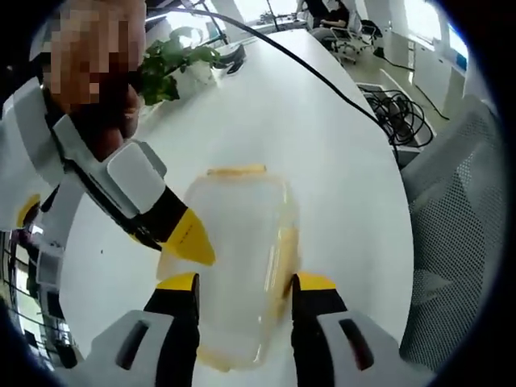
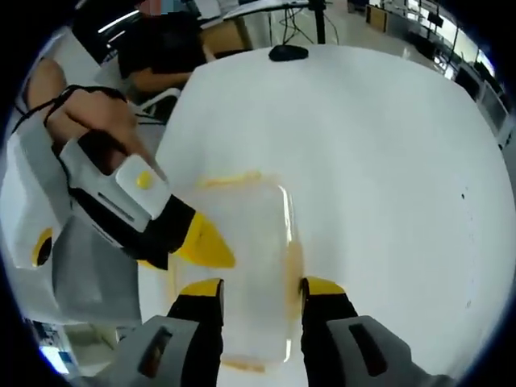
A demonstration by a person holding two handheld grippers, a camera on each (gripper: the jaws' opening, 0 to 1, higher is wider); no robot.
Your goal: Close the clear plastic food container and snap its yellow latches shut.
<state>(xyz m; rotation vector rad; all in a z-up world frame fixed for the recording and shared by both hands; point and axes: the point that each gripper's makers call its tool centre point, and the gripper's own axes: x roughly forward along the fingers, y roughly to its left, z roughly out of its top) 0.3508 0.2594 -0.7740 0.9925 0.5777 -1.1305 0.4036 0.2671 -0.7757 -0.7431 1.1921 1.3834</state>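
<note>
No text, label, brand, number or sign can be read in either the left gripper view or the right gripper view. The clear plastic food container [image 1: 242, 258] carries no legible print, and neither does the white surface [image 2: 387, 161].

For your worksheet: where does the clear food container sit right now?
The clear food container lies on the white table, between the left gripper fingers.
</note>
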